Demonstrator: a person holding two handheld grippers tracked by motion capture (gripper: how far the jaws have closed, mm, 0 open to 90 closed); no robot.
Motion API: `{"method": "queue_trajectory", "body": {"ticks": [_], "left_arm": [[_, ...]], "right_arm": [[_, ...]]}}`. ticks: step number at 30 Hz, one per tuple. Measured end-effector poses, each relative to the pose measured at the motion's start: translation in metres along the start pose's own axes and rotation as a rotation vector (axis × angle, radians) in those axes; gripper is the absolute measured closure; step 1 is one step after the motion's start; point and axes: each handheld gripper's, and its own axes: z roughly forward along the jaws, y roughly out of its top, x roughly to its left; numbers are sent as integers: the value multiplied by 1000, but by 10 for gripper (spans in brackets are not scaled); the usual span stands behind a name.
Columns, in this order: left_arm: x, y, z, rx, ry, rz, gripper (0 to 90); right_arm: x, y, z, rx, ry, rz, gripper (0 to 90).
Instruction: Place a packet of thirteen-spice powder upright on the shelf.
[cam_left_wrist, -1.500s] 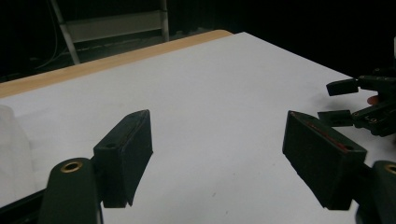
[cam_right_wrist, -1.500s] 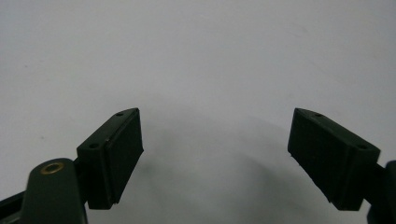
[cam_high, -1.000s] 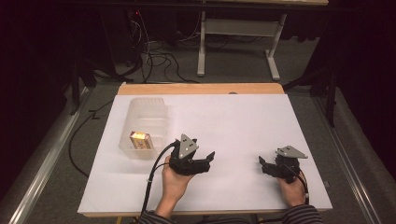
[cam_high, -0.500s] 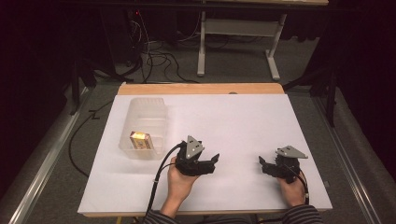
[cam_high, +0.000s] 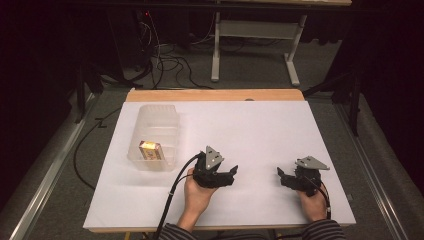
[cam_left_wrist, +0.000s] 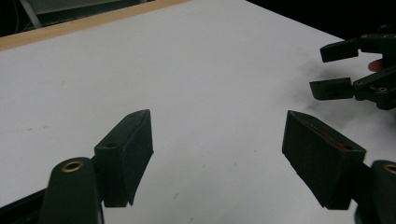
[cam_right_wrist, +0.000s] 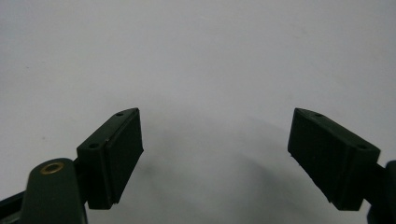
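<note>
A clear plastic bin (cam_high: 152, 134) stands on the white table (cam_high: 250, 130) at the left, with a small yellow box (cam_high: 149, 149) inside it near the front. My left gripper (cam_high: 233, 172) is held low over the table's front middle, pointing right, open and empty; its jaws stand wide apart around midpoint (cam_left_wrist: 219, 149) in the left gripper view. My right gripper (cam_high: 280, 176) sits at the front right, pointing left, open with nothing between the jaws, midpoint (cam_right_wrist: 215, 149) over bare white surface. The right gripper (cam_left_wrist: 334, 70) also appears at the right edge of the left gripper view.
A wooden strip (cam_high: 215, 95) edges the table's far side. Behind it stand a white metal frame (cam_high: 250, 45) and loose cables (cam_high: 165, 60) on the grey floor. A cable (cam_high: 170, 195) trails from the left gripper over the front edge.
The left gripper has shifted slightly to the right and a little nearer the front. The right gripper has stayed still. Both remain open.
</note>
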Motion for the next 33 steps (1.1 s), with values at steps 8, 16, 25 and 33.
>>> {"method": "queue_trajectory", "body": {"ticks": [8, 16, 25, 33], "left_arm": [[-1, -3, 10, 20, 15, 2, 253], [2, -6, 18, 22, 23, -21, 257], [3, -8, 28, 30, 29, -36, 259], [4, -11, 38, 45, 42, -43, 259]], "right_arm": [[0, 0, 0, 0, 0, 2, 182], [0, 0, 0, 1, 1, 1, 182], [0, 0, 0, -1, -1, 3, 182], [0, 0, 0, -2, -1, 7, 182]]}}
